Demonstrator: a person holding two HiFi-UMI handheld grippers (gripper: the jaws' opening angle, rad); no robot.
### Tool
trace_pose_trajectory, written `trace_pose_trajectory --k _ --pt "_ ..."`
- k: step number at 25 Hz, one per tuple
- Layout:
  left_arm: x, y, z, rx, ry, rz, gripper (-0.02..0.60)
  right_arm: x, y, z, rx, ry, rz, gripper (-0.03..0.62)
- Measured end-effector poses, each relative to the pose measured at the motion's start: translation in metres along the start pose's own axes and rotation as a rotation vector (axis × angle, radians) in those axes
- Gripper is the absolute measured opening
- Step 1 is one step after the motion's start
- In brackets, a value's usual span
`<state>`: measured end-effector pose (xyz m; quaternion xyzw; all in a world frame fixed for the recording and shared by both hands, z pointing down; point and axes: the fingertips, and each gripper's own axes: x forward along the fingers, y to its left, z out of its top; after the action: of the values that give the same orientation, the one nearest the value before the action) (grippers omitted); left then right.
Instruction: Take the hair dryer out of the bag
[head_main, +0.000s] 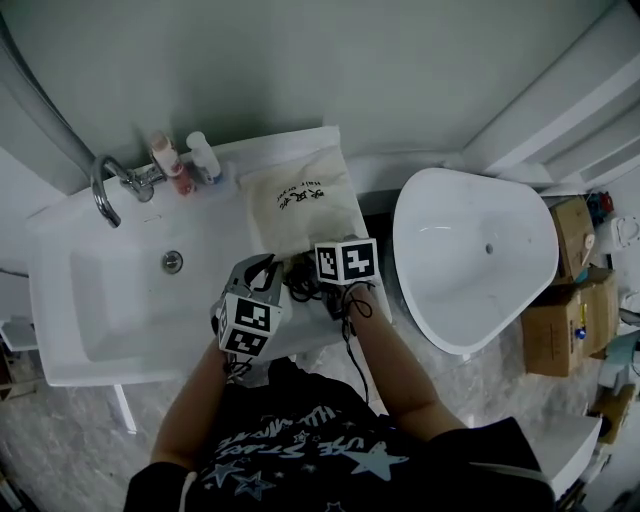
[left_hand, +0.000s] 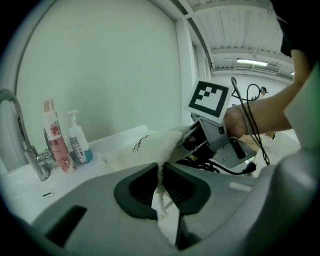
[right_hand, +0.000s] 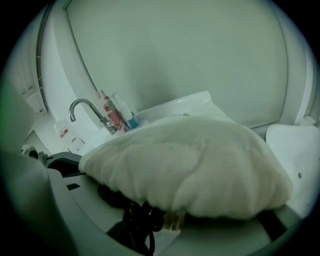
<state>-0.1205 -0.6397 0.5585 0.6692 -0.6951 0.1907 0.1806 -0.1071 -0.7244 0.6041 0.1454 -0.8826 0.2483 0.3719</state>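
My left gripper clamps the bag hem; my right gripper reaches into the mouth, nearer the hair dryer I judge lies ahead; cloth hides its grip.

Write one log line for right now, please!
left gripper: shut on bag edge | right gripper: at bag mouth, jaws covered | black cord: showing under bag

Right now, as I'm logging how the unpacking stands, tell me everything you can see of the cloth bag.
The cloth bag is off-white, soft and fuzzy-looking, with small dark print on top. It lies bulging on the sink counter right of the basin. The left gripper is shut on its near edge; the right gripper reaches under its open end, cloth draped over its jaws, a black cord showing beneath.
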Motion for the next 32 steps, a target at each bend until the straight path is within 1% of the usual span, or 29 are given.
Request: trace_pose_trajectory --k 3,8,11,14,18,22,27,32 --pt "0.0 0.0 0.003 0.002 0.0 0.002 0.048 0.009 -0.003 0.006 -0.021 -0.004 -0.031 0.273" --pt "0.0 0.001 0.003 0.0 0.0 0.008 0.048 0.02 -0.007 0.007 -0.039 0.024 -0.062 0.264" --pt "-0.001 0.003 0.001 -0.003 0.004 0.009 0.048 0.026 -0.01 -0.001 -0.079 0.091 -0.087 0.247" --pt "-0.001 0.002 0.002 -0.003 -0.002 0.007 0.048 0.031 -0.011 -0.01 -0.112 0.147 -0.089 0.252" --pt "0.001 0.001 0.0 -0.004 0.005 0.009 0.048 0.033 -0.01 -0.01 -0.143 0.144 -0.078 0.236" --pt "0.003 0.001 0.001 0.002 0.01 0.017 0.048 0.029 -0.012 -0.01 -0.095 0.128 -0.072 0.211" --pt "0.002 0.006 0.003 -0.012 0.007 0.02 0.048 0.019 -0.004 -0.015 -0.06 0.11 -0.035 0.195" --pt "-0.003 0.013 0.006 -0.028 0.01 0.035 0.048 0.001 0.018 -0.027 -0.027 0.097 0.079 0.193"
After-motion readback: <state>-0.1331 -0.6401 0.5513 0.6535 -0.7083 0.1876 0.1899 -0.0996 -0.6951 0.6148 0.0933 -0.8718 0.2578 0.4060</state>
